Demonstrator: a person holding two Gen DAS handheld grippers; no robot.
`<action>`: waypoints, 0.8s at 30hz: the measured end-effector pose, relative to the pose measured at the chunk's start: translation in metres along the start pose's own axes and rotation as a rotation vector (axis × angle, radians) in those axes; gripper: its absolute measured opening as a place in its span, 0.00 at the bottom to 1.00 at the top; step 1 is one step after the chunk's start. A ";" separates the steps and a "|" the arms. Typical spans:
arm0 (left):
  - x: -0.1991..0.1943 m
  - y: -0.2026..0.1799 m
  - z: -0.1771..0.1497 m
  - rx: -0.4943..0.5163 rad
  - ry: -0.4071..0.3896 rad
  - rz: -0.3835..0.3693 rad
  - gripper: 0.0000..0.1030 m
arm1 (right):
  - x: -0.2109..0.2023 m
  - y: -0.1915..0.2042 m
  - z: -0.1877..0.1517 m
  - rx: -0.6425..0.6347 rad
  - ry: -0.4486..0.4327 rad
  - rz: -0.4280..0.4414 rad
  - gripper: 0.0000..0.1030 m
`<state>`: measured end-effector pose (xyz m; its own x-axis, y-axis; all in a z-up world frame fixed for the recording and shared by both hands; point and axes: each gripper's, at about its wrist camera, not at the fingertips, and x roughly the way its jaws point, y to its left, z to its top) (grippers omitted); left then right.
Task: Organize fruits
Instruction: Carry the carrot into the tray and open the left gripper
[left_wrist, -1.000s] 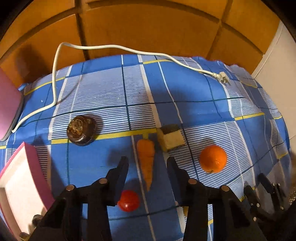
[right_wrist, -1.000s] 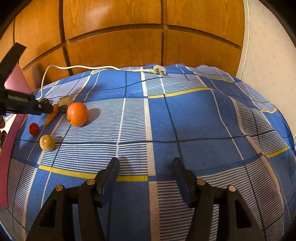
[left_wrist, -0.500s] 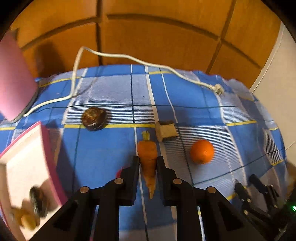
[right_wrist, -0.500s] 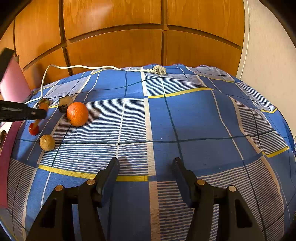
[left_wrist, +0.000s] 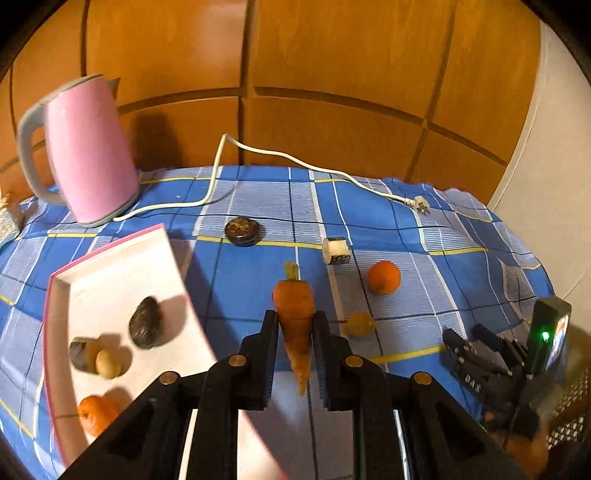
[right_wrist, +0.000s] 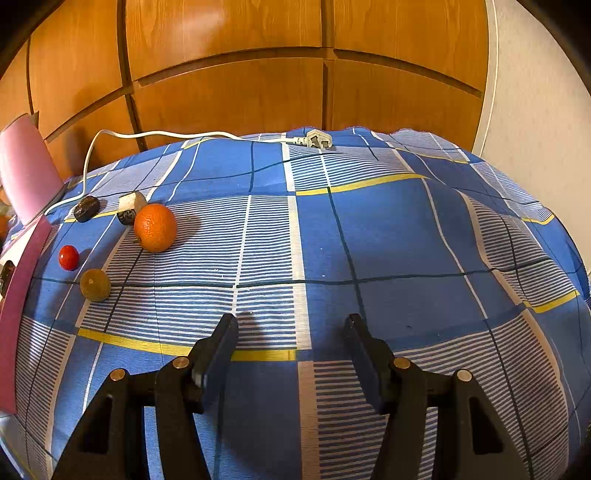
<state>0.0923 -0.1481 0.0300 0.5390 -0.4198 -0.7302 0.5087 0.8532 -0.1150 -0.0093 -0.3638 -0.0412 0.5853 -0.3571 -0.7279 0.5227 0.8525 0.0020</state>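
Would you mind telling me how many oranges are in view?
2: one orange on the checked cloth right of the held carrot, another orange inside the pink tray. Others may be hidden.

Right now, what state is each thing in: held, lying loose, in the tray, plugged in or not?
Left gripper: shut on the carrot.
Carrot: held, lifted, tip pointing at the camera.
Right gripper: open, empty.
Tray: holds four pieces, one an orange.
Loose orange: on the cloth.
Tomato: on the cloth.
Kettle: upright on the cloth.
Plug: unplugged, lying on the cloth.
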 end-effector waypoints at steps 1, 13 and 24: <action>-0.005 0.002 -0.003 0.002 -0.002 0.000 0.18 | 0.000 0.000 0.000 0.001 0.000 0.002 0.59; -0.035 0.038 -0.033 -0.065 -0.038 0.043 0.18 | -0.007 -0.033 -0.003 0.196 -0.017 0.031 0.32; -0.040 0.073 -0.056 -0.173 -0.046 0.154 0.18 | -0.007 -0.026 -0.005 0.165 -0.022 -0.079 0.32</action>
<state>0.0700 -0.0513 0.0130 0.6331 -0.2910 -0.7173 0.2980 0.9469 -0.1211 -0.0298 -0.3813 -0.0399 0.5509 -0.4307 -0.7148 0.6611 0.7480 0.0589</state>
